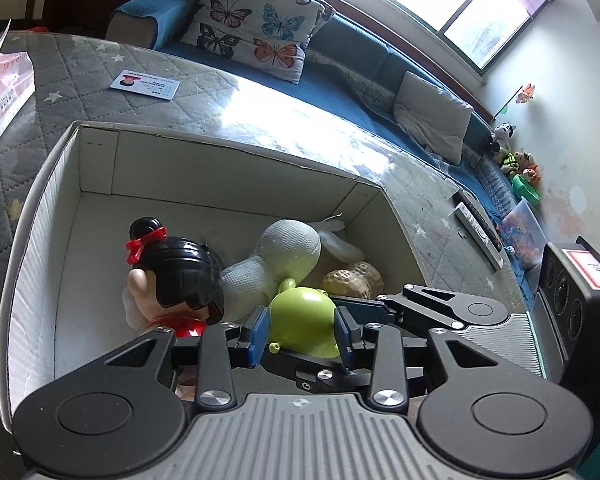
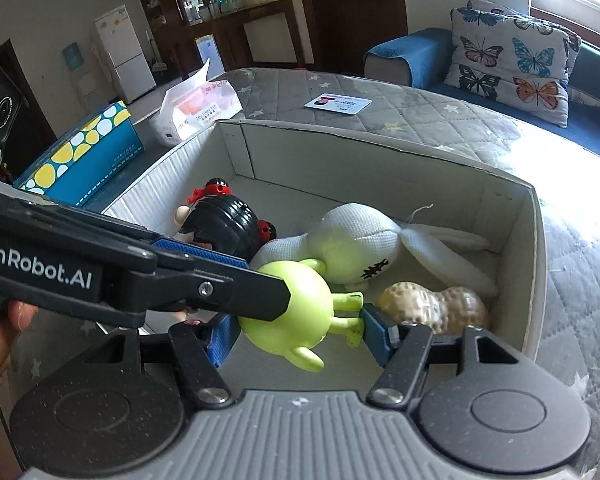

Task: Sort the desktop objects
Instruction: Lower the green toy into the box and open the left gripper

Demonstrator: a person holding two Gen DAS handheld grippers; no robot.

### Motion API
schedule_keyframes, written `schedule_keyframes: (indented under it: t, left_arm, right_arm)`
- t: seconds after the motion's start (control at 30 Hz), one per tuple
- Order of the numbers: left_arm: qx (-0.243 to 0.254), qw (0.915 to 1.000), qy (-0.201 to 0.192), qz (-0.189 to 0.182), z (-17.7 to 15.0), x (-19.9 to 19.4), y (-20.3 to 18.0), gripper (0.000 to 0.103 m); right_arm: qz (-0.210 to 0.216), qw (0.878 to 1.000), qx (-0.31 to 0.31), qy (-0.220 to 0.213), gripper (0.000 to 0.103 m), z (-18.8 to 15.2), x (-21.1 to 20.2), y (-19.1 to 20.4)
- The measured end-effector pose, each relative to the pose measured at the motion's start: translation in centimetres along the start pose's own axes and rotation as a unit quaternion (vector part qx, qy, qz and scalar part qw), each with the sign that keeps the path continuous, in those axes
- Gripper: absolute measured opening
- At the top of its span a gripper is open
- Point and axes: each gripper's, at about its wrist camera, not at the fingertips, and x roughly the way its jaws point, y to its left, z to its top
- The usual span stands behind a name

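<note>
A lime-green toy figure (image 1: 302,322) (image 2: 290,308) hangs over the open white cardboard box (image 1: 36,240) (image 2: 534,264). My left gripper (image 1: 302,330) is shut on its round body. My right gripper (image 2: 296,334) also closes on it, one blue pad by its body, the other at its feet. In the box lie a black-haired doll with red bows (image 1: 180,276) (image 2: 224,220), a white knitted plush (image 1: 276,256) (image 2: 360,244) and a peanut-shaped toy (image 1: 356,280) (image 2: 436,304).
The box stands on a grey quilted table (image 1: 80,64) (image 2: 420,108). An ID card (image 1: 144,85) (image 2: 338,104), a tissue pack (image 1: 2,92) (image 2: 198,108) and a blue dotted box (image 2: 80,152) lie around it. A remote (image 1: 478,232) lies at the right; a blue sofa with a butterfly pillow (image 1: 256,20) is behind.
</note>
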Motion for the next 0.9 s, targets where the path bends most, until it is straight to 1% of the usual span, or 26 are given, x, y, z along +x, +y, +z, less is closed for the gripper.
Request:
schedule_keyframes:
  t: [0.23,0.6,0.77,0.9]
  left_arm:
    - [0.002,1.0,0.0,0.002,-0.1,-0.1,0.0,0.038]
    - [0.003,0.9999,-0.003,0.009,-0.1,-0.4,-0.1,0.038]
    - [0.01,0.9998,-0.014,0.008,-0.2,-1.3,-0.9,0.038]
    - [0.02,0.9995,-0.024,0.004,-0.6,-2.4,-2.0,0.038]
  right_arm:
    - [0.001,1.0,0.002,0.0,0.067,0.1,0.0,-0.1]
    - [0.008,1.0,0.008,-0.018,0.069,-0.3,-1.4,0.0]
    - [0.012,0.999,0.006,-0.04,0.07,-0.6,-3.2,0.6]
    - [0.005,0.998,0.003,-0.067,0.074,-1.3,-5.4,1.2]
